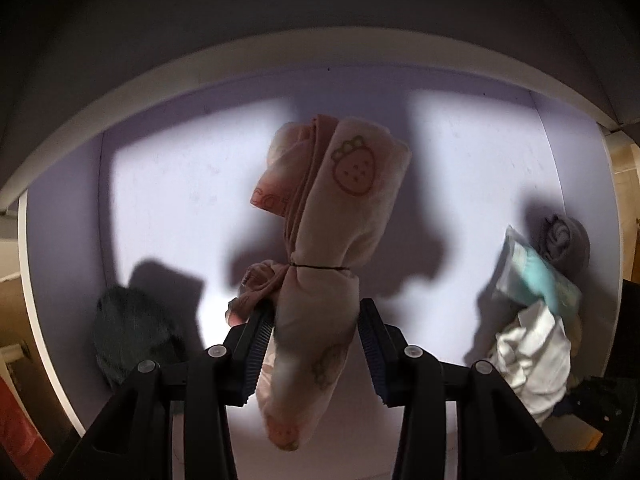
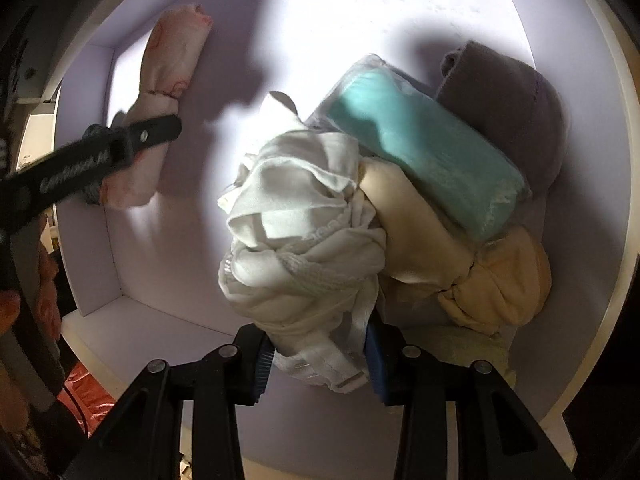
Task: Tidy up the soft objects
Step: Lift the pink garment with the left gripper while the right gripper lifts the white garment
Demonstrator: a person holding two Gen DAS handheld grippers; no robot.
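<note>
Between the left gripper (image 1: 316, 344) fingers hangs the pink strawberry towel roll (image 1: 320, 216), pinched near its lower end, long axis running straight ahead, over the drawer floor (image 1: 160, 184); right gripper (image 2: 320, 360) pinches the white cloth bundle (image 2: 304, 236).

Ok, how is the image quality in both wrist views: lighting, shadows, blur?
Left wrist: harsh light on the drawer floor, hard gripper shadows, the strawberry towel roll blurred nearest the lens, corners vignetted. Right wrist: glare blows out the floor behind the white cloth; fisheye bends the drawer rim.
</note>
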